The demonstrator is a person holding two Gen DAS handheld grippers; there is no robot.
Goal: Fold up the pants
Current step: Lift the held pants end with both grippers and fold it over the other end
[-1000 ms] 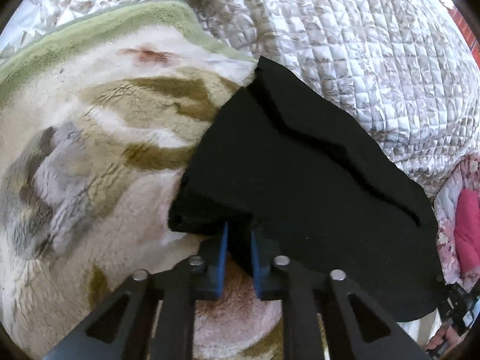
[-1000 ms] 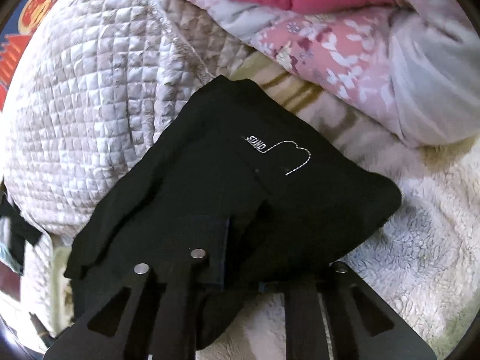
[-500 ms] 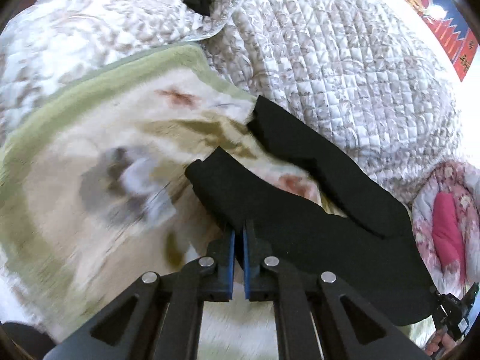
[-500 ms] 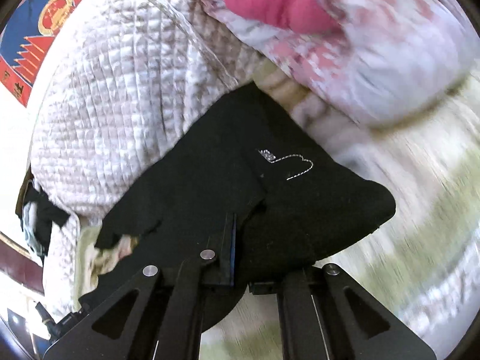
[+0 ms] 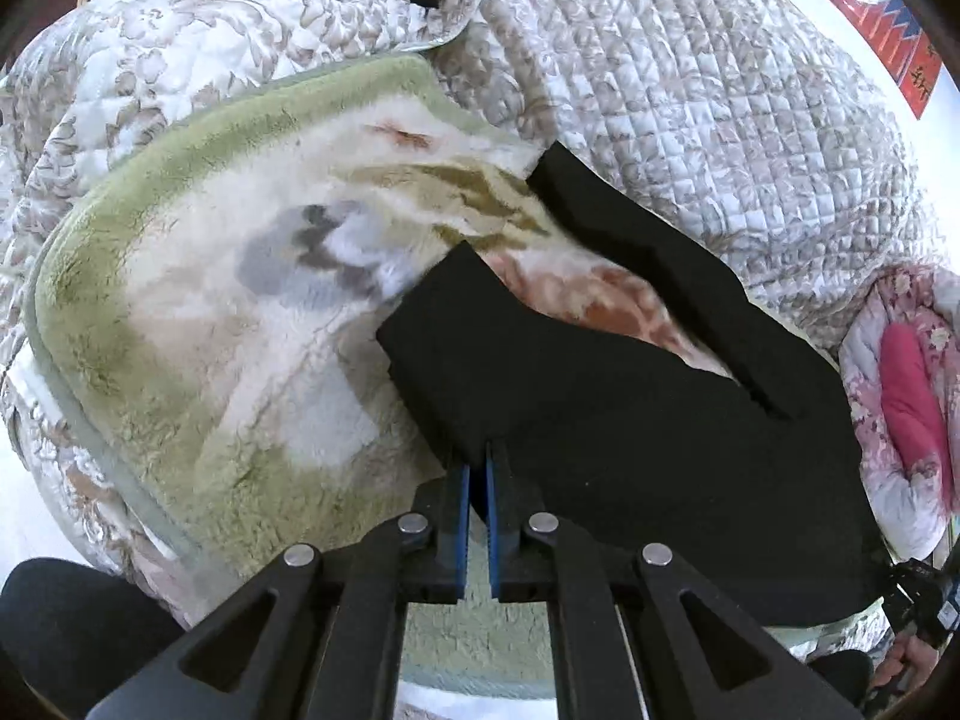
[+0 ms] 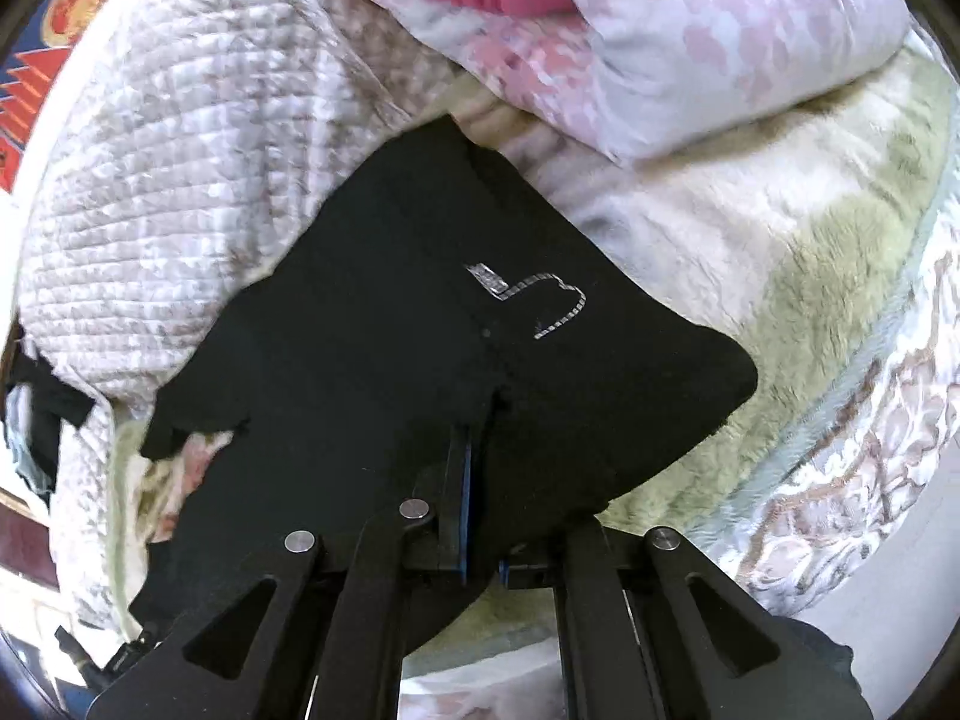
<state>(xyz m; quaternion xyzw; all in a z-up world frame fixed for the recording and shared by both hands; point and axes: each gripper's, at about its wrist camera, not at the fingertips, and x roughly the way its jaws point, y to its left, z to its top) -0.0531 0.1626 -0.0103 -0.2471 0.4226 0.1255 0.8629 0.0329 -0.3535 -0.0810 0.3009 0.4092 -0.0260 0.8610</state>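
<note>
I see black pants point(image 5: 630, 420) with a white stitched outline logo point(image 6: 534, 300), fleece blanket point(image 5: 198, 276) – cream, green border, grey and rust blotches, quilt point(image 5: 690, 120) – white with beige floral, pink floral pillow point(image 6: 690, 48), blue gripper pads point(image 5: 461, 516).

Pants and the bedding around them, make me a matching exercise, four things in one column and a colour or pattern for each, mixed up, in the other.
Things:
1. pants
2. fleece blanket
3. quilt
4. pillow

Colours:
A. grey-white, stitched in small squares
B. pink floral
C. black
D. cream with a green border

Pairs: 1-C, 2-D, 3-A, 4-B
</note>
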